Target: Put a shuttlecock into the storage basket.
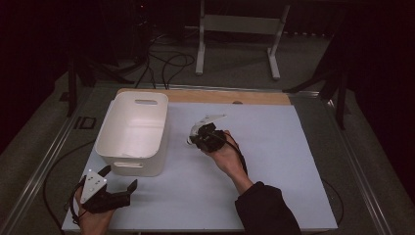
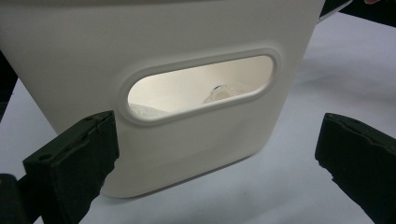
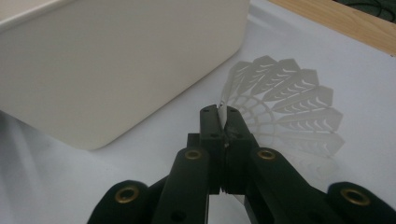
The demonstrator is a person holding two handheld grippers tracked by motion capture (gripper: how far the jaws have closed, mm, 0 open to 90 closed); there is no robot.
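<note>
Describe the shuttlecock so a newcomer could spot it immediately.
Find the white bin on the pale table mat. Just right of it, the right tongs are shut on a white shuttlecock. Its fanned, slotted plastic skirt is the one lacy shape there.

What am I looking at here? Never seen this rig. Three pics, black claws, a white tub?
No robot: a person holds a hand-held two-jaw tool in each hand.

The high view is taken from above the table. The left tool sits near the white bin, jaws wide open and holding nothing. The right tool is beside the bin.

The other two pictures come from cameras riding on the tools. The left gripper view looks at the bin's handle slot; something pale lies inside, too unclear to name. The right gripper view shows the jaws shut on the skirt edge of a white plastic shuttlecock, with the bin's side wall close by.
</note>
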